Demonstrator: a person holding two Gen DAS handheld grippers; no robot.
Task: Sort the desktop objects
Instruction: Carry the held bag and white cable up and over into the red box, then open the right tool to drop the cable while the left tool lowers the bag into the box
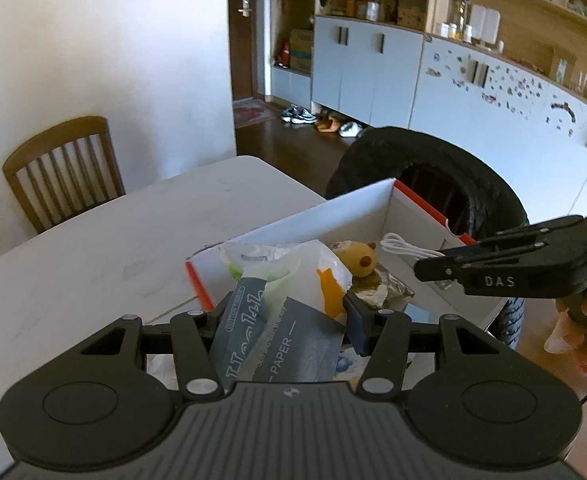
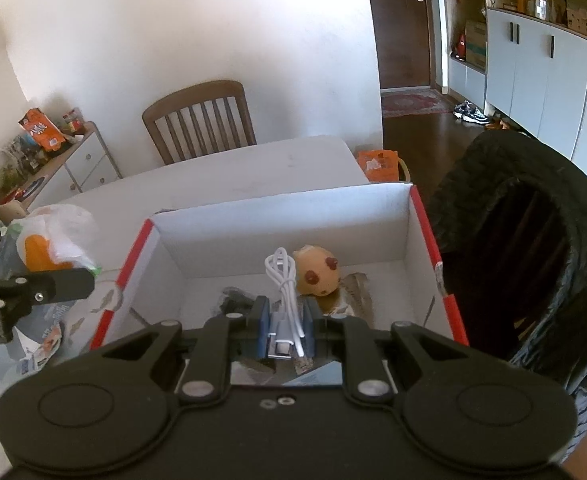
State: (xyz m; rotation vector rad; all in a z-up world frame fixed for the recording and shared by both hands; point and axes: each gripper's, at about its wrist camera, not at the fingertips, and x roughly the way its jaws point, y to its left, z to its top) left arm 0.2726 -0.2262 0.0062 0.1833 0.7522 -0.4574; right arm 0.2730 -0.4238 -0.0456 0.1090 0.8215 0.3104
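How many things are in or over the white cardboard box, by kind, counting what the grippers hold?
Coiled white USB cable, held by right gripper: 1
Grey tissue paper packet, held by left gripper: 1
Round yellow plush toy: 1
Crumpled foil wrapper: 1
Total: 4

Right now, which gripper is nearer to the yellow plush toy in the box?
Right. The right gripper, holding the white cable, is just before the yellow plush toy in the box; the left gripper is outside.

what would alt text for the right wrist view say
The right tool is shut on a coiled white cable over an open white box holding a yellow plush toy. At left, the left tool carries a tissue pack.
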